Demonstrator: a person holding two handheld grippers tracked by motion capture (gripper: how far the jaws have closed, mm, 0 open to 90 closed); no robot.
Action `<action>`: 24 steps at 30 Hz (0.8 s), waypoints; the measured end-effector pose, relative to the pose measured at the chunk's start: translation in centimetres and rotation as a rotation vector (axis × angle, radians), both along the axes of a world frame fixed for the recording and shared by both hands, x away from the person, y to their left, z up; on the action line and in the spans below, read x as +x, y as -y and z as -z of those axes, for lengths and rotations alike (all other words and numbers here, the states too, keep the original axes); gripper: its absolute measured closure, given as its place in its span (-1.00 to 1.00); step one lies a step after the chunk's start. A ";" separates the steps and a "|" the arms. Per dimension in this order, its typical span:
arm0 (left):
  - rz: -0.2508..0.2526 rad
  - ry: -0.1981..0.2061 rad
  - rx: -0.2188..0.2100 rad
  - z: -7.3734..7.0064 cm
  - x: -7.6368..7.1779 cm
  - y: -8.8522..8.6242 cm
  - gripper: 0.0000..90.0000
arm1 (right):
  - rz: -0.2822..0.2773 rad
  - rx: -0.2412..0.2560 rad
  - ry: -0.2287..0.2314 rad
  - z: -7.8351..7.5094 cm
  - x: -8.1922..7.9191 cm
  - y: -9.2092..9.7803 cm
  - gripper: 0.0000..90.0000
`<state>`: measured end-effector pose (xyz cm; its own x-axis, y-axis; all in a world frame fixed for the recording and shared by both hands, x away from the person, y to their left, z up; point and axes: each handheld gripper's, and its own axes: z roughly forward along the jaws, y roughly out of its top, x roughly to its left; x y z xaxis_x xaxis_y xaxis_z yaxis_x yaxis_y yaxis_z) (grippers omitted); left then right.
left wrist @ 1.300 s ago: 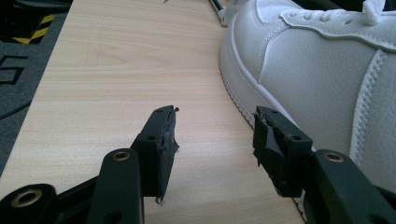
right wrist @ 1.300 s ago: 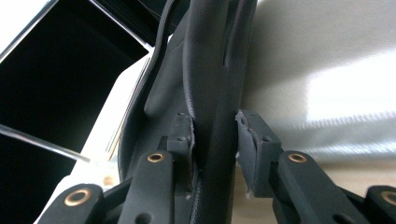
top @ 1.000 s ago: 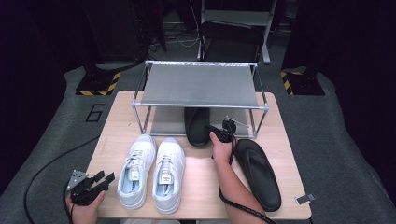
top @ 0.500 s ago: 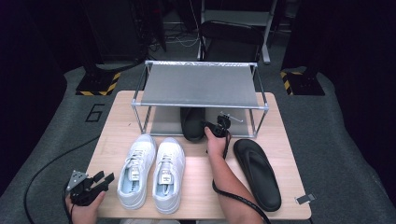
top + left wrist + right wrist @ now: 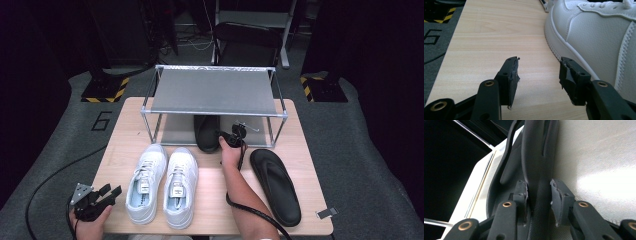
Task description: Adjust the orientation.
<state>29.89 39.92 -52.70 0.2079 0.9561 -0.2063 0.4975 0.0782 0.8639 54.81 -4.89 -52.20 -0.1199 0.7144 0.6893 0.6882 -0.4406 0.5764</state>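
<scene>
A black flip-flop [image 5: 205, 131] lies half under the metal shoe rack [image 5: 215, 92], on its lower level. My right gripper [image 5: 223, 134] is at the flip-flop's right edge, and in the right gripper view the jaws [image 5: 538, 182] are shut on the sole's rim [image 5: 534, 150]. The second black flip-flop [image 5: 275, 185] lies on the table at the right. A pair of white sneakers [image 5: 162, 182] stands front left. My left gripper [image 5: 111, 192] rests at the front left corner, open and empty [image 5: 539, 62], just beside the left sneaker [image 5: 596, 37].
The wooden table [image 5: 125, 135] carries the rack at its back edge. The rack's top shelf is bare, and its front posts [image 5: 271, 131] frame the lower opening. A small tag [image 5: 324, 212] lies at the front right corner. Cables trail from both grippers.
My right gripper has moved away from me toward the rack, carrying the flip-flop farther under it. The left gripper has stayed put.
</scene>
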 end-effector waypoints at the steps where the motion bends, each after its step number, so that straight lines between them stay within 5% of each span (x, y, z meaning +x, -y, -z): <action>1: 0.001 0.001 0.001 0.0 0.0 0.0 0.09 | 0.002 0.007 0.001 0.1 0.0 0.0 0.49; 11: 0.004 0.000 0.004 0.0 0.0 0.1 0.09 | 0.014 0.031 -0.003 0.1 -0.3 0.1 0.34; 14: 0.007 0.000 0.002 -0.1 0.0 0.1 0.09 | 0.024 -0.034 0.040 -0.4 -0.6 0.2 0.34; 16: 0.018 -0.013 0.004 -0.2 0.0 0.0 0.09 | 0.025 -0.005 0.023 -0.7 -1.5 0.3 0.34; 21: 0.017 -0.015 -0.004 -0.2 -0.1 0.0 0.08 | 0.010 -0.073 0.045 -0.9 -3.9 0.8 0.33; 24: 0.034 -0.024 0.006 -0.2 0.0 0.3 0.08 | 0.000 -0.061 0.027 -1.3 -5.9 1.2 0.31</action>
